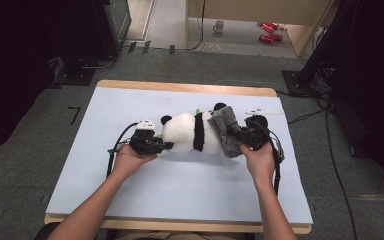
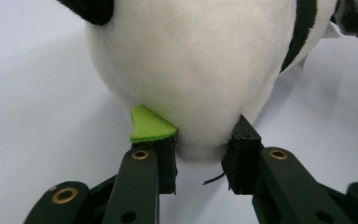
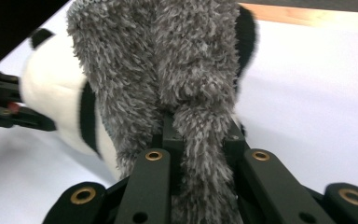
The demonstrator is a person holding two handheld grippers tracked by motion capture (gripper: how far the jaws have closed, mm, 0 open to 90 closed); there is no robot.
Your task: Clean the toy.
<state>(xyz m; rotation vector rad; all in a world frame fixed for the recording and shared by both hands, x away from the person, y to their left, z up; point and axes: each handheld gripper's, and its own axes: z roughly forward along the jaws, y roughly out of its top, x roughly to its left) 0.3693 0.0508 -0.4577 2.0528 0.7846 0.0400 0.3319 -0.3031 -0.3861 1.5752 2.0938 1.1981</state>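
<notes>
A black-and-white panda plush (image 1: 187, 132) lies on its side in the middle of the pale blue mat (image 1: 130, 190). My left gripper (image 1: 166, 145) pinches its white left end. In the left gripper view the jaws press into the white fur (image 2: 200, 60) beside a green felt tab (image 2: 149, 125), the left gripper (image 2: 200, 156) shut on it. A grey fuzzy cloth (image 1: 225, 131) covers the plush's right end. My right gripper (image 1: 240, 136) holds that cloth; in the right gripper view the grey pile (image 3: 168, 60) is bunched between the jaws of the right gripper (image 3: 200, 135).
A small white strip (image 1: 264, 112) lies on the mat behind the right gripper. The wooden table edge (image 1: 180, 87) runs along the far side. On the floor beyond stand a mug (image 1: 219, 26) and red cans (image 1: 269, 31). Dark equipment flanks both sides.
</notes>
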